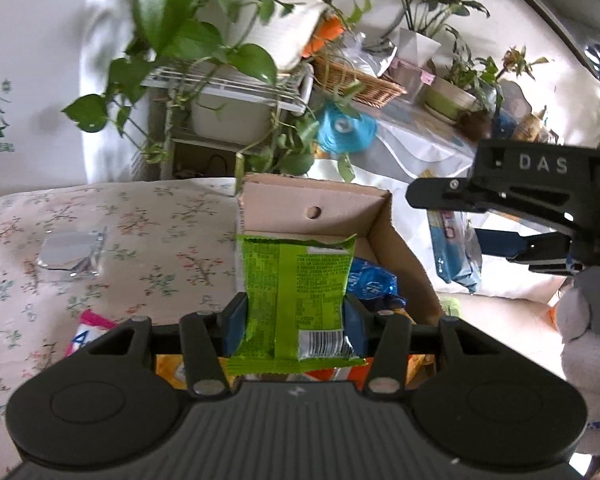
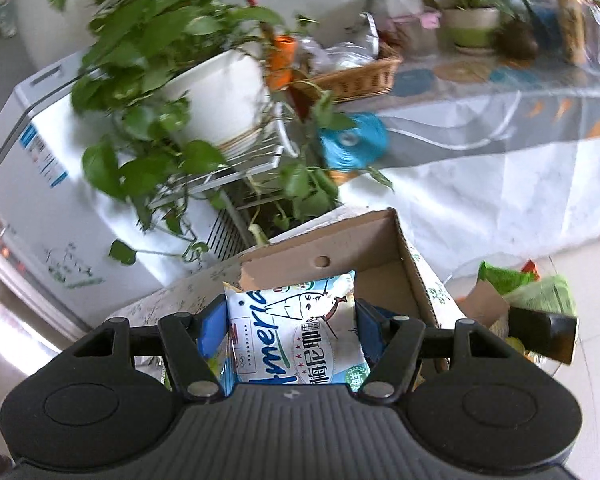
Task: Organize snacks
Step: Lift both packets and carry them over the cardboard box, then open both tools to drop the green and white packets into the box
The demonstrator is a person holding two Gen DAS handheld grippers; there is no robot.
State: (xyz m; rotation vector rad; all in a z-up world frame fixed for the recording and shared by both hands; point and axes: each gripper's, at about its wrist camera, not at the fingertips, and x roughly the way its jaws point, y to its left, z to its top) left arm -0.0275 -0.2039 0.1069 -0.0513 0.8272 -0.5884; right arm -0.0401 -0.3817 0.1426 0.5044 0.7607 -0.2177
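Observation:
My left gripper is shut on a green snack packet, barcode side up, held over the near end of an open cardboard box. Blue and orange packets lie inside the box. My right gripper shows at the right of the left wrist view, shut on a white-and-blue packet. In the right wrist view my right gripper clamps that white-and-blue snack packet by its sides above the same cardboard box.
A floral tablecloth bears a silver packet and a pink-edged packet. Behind the box stand a wire rack with a trailing plant in a white pot, a wicker basket and a long covered table.

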